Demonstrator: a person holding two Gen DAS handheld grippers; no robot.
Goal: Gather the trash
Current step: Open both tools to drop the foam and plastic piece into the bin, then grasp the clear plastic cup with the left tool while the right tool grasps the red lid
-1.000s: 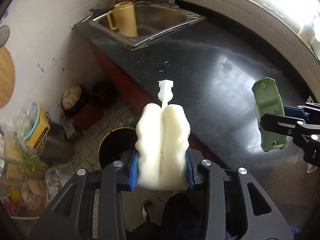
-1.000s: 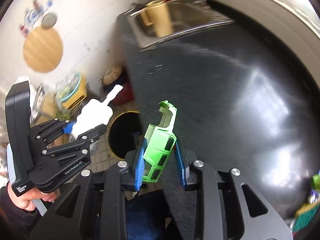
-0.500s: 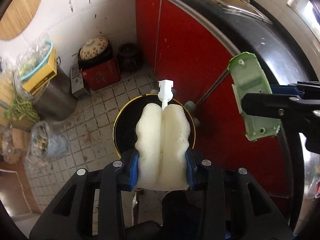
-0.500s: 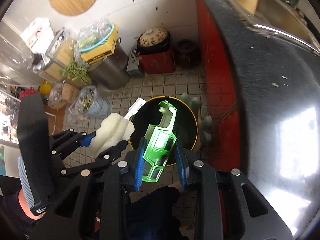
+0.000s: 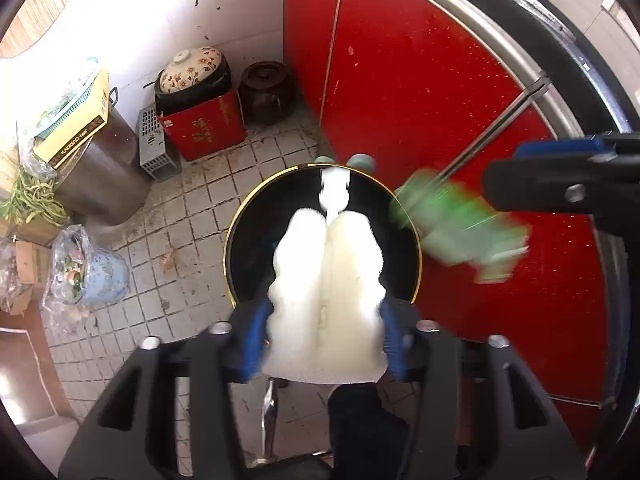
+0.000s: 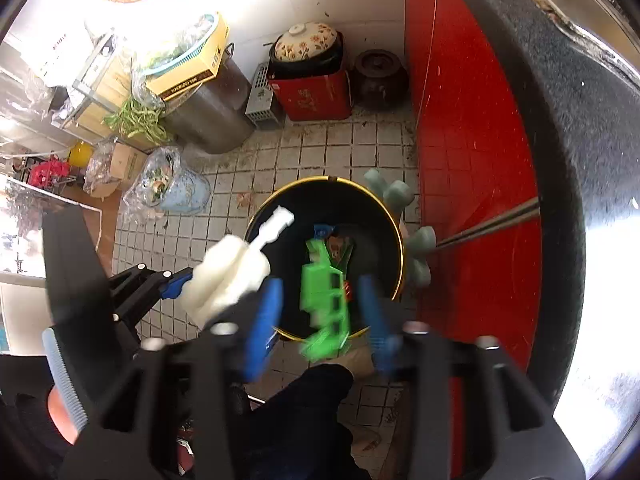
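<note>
Left gripper: black two-finger tool with blue pads, pointing steeply down; its jaws are opening, with the sponge between them.
White foam sponge head with a white plastic stub: between the left gripper's blue pads, above the mouth of the bin; the pads look to be at its sides, though blur makes it hard to tell whether they press it.
Right gripper: same build, also aimed down; its jaws are opening and both blue pads stand clear of the green piece.
Bright green plastic toy-car shell: loose between the right gripper's spread pads, blurred, over the near part of the bin's mouth.
Round black bin with a gold rim: on the tiled floor below both grippers, just left of the red cabinet front; small scraps lie at its bottom.
Pale green mop head: against the bin's far right rim.
Floor clutter: a red box and a dark jar stand far, by the white wall.
</note>
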